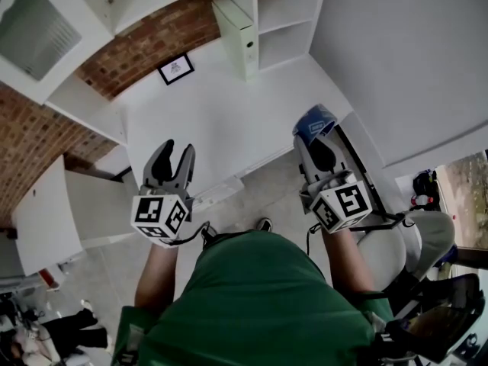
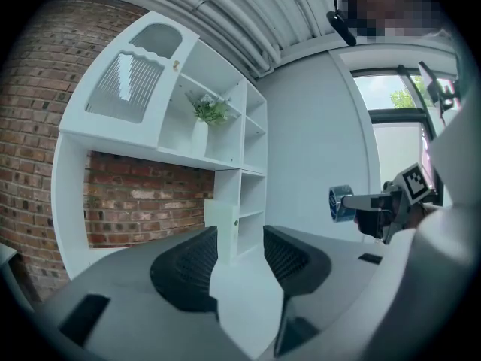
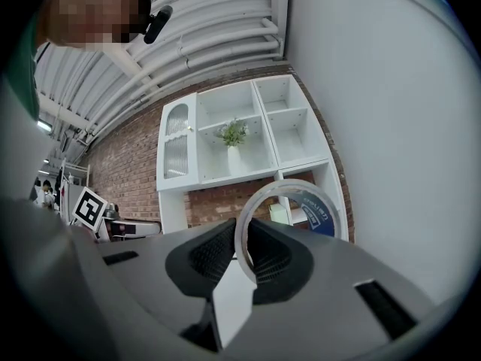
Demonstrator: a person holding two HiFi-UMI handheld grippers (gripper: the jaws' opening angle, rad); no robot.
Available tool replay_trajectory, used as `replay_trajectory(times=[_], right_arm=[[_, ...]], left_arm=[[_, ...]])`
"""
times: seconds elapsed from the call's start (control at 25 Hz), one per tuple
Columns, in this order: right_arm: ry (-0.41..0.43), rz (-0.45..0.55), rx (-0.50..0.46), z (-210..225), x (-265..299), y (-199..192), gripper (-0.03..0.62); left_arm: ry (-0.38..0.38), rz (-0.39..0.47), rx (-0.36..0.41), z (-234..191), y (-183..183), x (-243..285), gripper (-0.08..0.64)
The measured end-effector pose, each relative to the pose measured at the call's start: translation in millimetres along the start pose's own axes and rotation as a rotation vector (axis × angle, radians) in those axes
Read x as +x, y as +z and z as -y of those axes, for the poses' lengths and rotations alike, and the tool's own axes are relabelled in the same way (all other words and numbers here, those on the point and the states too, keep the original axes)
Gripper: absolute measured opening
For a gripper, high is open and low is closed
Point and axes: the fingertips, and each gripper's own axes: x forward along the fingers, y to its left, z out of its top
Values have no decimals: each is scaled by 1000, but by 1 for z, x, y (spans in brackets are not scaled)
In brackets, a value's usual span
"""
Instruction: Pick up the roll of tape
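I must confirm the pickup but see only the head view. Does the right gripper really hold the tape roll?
Observer: Yes. The right gripper view shows the right gripper shut on the clear ring-shaped roll of tape with a blue printed core, its wall pinched between the pads.
Operator: Anything in the shelves ahead?
Observer: A small green plant in a white vase stands in an upper compartment of the white shelf unit.

You stand in an office-like room: a white shelf unit [image 3: 289, 138] against a brick wall [image 2: 30, 149], a potted plant [image 3: 233, 135] on it, a white desk [image 1: 221, 120] below it, a box file [image 1: 238, 33] beside it.
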Motion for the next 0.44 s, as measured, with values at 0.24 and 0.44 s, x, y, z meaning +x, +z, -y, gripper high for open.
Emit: replay_trajectory(times=[0.24, 0.44], right_arm=[[4, -4, 3, 3, -10, -2, 64], [8, -12, 4, 1, -7, -2, 64]], left_arm=[[-7, -3, -1, 13, -2, -4, 202], [-4, -15, -4, 11, -4, -3, 202]])
